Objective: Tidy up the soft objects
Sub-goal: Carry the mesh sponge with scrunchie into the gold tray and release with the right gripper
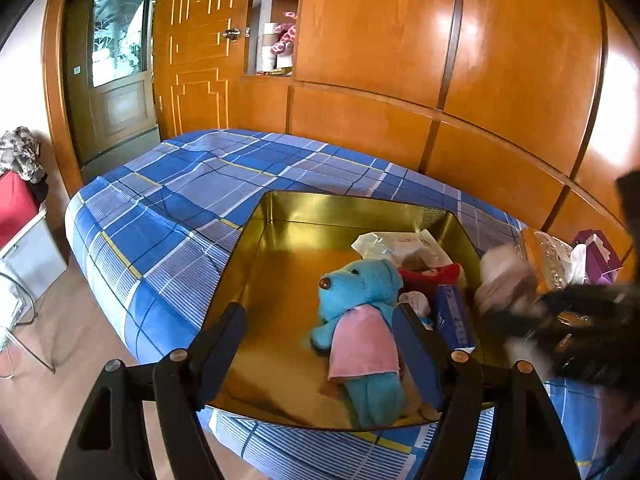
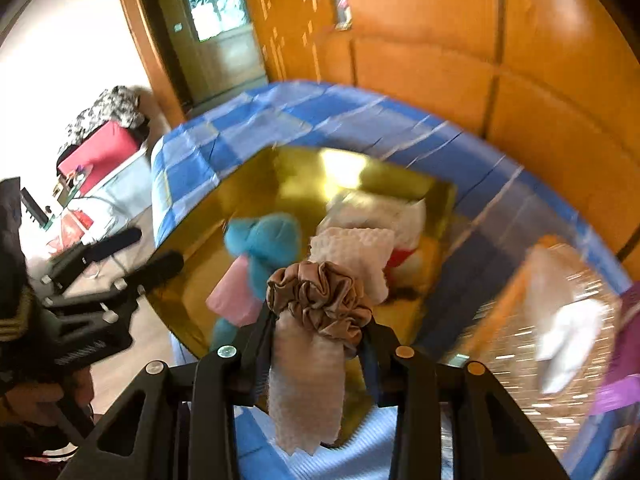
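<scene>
Cloth, white and textured, bound by a brown satin scrunchie, sits pinched between the right gripper's fingers, its long axis running along them, the far end pointing out over the gold tin. In the tin a blue plush toy with a pink cape lies lengthwise, head toward the far wall, beside a red-and-white plush, a white plastic bag and a blue box. The left gripper hangs spread wide over the tin's near rim, holding nothing. The tin rests on a blue plaid bed; an orange packet and purple box lie just outside its right wall.
</scene>
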`<action>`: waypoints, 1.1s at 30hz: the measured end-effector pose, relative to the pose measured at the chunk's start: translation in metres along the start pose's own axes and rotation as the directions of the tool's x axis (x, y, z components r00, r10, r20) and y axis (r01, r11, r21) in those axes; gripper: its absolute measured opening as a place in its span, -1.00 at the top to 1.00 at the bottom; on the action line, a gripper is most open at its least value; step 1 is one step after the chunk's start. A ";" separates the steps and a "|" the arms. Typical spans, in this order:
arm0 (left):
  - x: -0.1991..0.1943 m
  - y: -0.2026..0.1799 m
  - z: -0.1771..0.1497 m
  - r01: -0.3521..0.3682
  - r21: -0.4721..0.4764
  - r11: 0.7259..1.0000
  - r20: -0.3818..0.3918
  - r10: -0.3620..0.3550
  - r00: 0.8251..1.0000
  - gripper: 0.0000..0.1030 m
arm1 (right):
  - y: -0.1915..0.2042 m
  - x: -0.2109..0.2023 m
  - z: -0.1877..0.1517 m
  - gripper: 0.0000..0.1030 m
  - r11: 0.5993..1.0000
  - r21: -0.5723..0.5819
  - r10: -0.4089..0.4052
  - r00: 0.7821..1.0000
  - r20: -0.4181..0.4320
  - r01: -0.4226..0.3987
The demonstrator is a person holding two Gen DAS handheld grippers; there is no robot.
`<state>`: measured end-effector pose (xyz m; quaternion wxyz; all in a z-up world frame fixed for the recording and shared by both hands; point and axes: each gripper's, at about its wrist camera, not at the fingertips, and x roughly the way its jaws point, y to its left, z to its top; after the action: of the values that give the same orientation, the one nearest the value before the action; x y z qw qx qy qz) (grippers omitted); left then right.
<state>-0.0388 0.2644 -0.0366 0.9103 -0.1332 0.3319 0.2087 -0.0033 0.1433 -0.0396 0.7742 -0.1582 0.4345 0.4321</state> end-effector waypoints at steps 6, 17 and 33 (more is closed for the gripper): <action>-0.001 -0.006 -0.002 0.011 0.013 1.000 0.001 -0.011 1.000 -0.50 | -0.001 0.008 -0.013 0.12 0.999 0.037 0.007 0.998 -0.060 -0.004; -0.005 -0.013 -0.004 0.018 0.026 0.999 0.008 -0.018 1.000 -0.52 | 0.016 0.029 -0.004 -0.02 0.985 -0.122 -0.126 0.991 -0.035 0.121; -0.011 -0.013 -0.001 0.006 0.024 1.000 0.029 -0.007 1.000 -0.64 | 0.019 0.028 -0.018 0.48 0.966 -0.181 -0.201 0.977 -0.077 0.185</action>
<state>-0.0404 0.2499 -0.0287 0.9173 -0.1201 0.3205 0.2036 -0.0219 0.1578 -0.0701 0.7747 -0.2864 0.4140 0.3826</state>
